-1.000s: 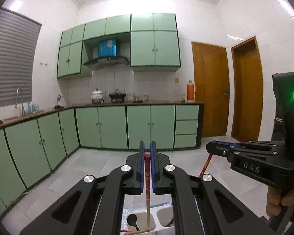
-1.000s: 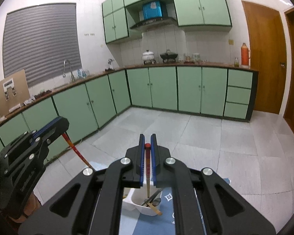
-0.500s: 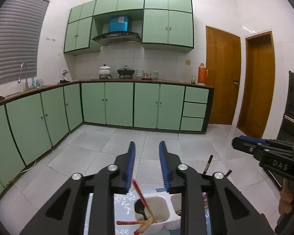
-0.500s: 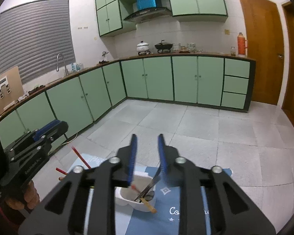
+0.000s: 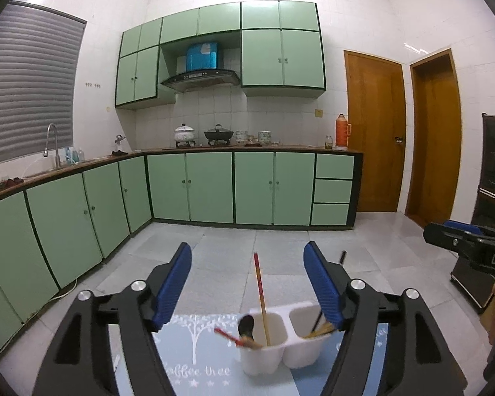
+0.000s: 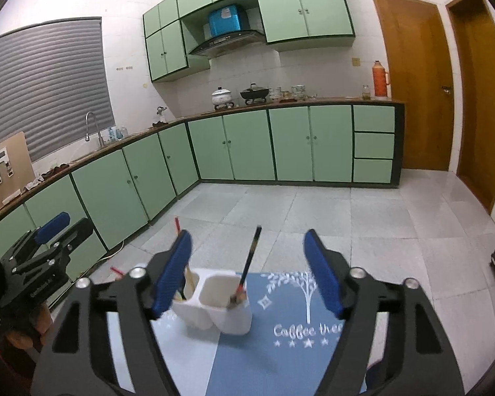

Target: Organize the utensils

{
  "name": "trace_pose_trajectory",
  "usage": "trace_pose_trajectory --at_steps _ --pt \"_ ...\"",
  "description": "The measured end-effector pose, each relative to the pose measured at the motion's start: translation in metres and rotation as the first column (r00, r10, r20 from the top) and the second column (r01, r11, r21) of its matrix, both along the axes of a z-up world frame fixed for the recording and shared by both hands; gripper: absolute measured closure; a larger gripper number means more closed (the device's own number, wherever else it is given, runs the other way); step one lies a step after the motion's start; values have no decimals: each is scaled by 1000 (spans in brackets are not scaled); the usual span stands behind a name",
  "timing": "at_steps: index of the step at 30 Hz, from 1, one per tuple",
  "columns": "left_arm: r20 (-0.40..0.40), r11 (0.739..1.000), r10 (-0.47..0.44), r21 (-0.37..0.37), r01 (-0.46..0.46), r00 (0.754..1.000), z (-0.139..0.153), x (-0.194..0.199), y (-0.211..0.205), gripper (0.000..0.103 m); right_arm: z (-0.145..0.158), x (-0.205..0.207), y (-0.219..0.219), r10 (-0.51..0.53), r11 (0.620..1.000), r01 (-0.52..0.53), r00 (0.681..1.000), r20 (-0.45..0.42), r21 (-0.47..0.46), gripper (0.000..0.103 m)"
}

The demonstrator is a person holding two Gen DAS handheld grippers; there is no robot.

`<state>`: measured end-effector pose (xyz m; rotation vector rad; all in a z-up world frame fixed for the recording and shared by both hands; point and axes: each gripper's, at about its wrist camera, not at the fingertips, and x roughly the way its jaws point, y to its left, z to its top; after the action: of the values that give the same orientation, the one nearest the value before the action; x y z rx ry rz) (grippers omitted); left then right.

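Grippers, two, hand-held, black with blue pads. Left gripper (image 5: 247, 280): jaws apart and opening, pads pressing on nothing; red-tipped chopstick (image 5: 260, 297) rising between them, untouched. Right gripper (image 6: 247, 270): jaws apart and opening, pads clear; dark chopstick (image 6: 249, 259) standing between them, untouched.

Mat (image 5: 194, 346), blue, two-tone, white tree print and lettering; at 6 o'clock in both views, under the holder.

Utensil holder (image 5: 280, 356), white plastic, two compartments side by side, upright on the mat, just beyond both grippers at 6 o'clock. Contents, left wrist view:
- left compartment: red-tipped chopstick, near upright, pale wooden lower shaft; second red chopstick (image 5: 227, 336) tilted out towards 9 o'clock; dark spoon (image 5: 246, 325), bowl up.
- right compartment: yellowish sticks (image 5: 321, 330) leaning towards 3 o'clock, partly hidden by the right pad; count not readable.

Contents, right wrist view, holder (image 6: 234, 316):
- nearer compartment: dark chopstick leaning towards 1 o'clock, lower end reddish.
- farther compartment: pale sticks, mostly behind the left pad.

Floor, pale grey tiles, beyond the mat at 12 o'clock.

Base cabinets (image 5: 211, 188), green, L-shaped run, 9 to 1 o'clock; dark counter with tap (image 5: 51, 145), white pot (image 5: 184, 133), black wok (image 5: 218, 133), orange flask (image 5: 343, 131).

Wall cabinets, green, with range hood (image 5: 201, 77), at 12 o'clock.

Doors (image 5: 374, 132), two, brown wood, at 2 o'clock.
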<state>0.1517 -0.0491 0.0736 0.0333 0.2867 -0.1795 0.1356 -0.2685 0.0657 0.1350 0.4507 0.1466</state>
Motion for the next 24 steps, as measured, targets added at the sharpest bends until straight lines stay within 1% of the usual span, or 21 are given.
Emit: trace_pose_trajectory --at_steps 2,4,7,14,17,24 --pt "-6 1000 -1 0 1 1000 -2 -13 0 28 -4 -14 2 1 1000 -1 1000 -4 -6 17" --pt "-8 1000 2 4 -2 1000 -5 -23 0 22 -7 -27 6 5 1000 -5 1000 -2 -13 12" --pt "-22 1000 6 9 -6 1000 -9 -37 -1 17 -10 -42 11 20 1000 -20 1000 -8 -6 6" --pt "-50 1000 6 2 -6 999 -22 -70 2 11 -20 -66 21 41 999 -42 999 -36 -20 5" --pt "-67 1000 9 -1 -10 998 -27 -78 7 9 -25 -72 25 56 998 -56 997 -52 -8 5" --pt "-100 1000 18 -20 -20 995 -37 -93 16 6 -32 -85 35 81 996 -82 994 -68 -15 5"
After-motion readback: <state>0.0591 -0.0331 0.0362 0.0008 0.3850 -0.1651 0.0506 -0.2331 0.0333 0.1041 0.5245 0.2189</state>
